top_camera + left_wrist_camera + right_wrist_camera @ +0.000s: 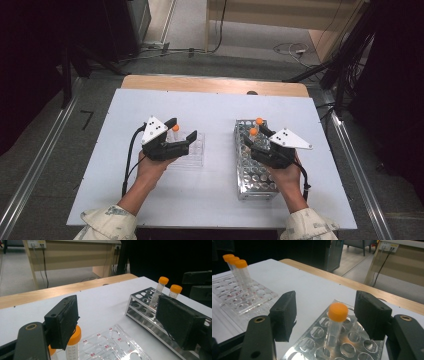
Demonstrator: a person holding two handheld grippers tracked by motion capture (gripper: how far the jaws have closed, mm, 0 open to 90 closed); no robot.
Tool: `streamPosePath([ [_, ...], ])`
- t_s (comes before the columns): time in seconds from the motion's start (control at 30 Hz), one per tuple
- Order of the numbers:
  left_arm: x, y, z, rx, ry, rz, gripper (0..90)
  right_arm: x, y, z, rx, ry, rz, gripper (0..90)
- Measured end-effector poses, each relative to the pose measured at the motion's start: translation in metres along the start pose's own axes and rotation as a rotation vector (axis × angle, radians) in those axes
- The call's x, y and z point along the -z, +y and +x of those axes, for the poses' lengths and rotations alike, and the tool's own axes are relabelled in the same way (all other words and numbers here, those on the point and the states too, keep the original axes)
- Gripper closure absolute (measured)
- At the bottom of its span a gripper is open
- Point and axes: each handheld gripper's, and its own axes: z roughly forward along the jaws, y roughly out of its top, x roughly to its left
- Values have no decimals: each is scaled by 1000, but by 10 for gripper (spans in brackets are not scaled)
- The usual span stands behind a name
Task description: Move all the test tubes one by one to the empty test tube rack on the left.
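Two grippers over the white table [210, 200], both with jaws spread and gripping nothing. Left gripper [182, 135] sits above the clear plastic rack [192, 155]; orange-capped tubes [235, 268] stand in that rack, one just beside its left jaw in the left gripper view. Right gripper [257, 137] hovers at the far end of the metal rack [255, 175]; an orange-capped tube [337, 322] stands upright in a hole there, between the jaws, not touching either pad. Second tube [174, 291] stands next to it.

Orange-capped tube [336, 322] upright between spread jaws, gaps either side
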Motion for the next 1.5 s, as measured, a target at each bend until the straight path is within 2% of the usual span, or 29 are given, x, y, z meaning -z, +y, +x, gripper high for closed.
streamPosePath([
  [0.37, -1, -1, -1, -3, -6, 8, 184, -9, -16, -15, -18, 39, 25, 376],
  [0.57, -1, -1, -1, -2, -6, 9, 184, -15, -23, -20, -26, 55, 55, 411],
  [0.8, -1, -2, -1, -2, -5, 14, 185, -22, -30, -24, -30, 81, 84, 498],
  [1.0, -2, -2, -1, -1, -6, 14, 184, -25, -32, -26, -19, 102, 85, 586],
  [1.1, -2, -2, -2, 0, -6, 14, 185, -27, -33, -27, -35, 127, 92, 610],
  [1.27, -2, -2, -1, 0, -7, 14, 185, -30, -35, -28, -16, 122, 103, 683],
  [1.5, -1, -2, -2, -1, -8, 14, 185, -30, -36, -30, -17, 129, 101, 707],
])
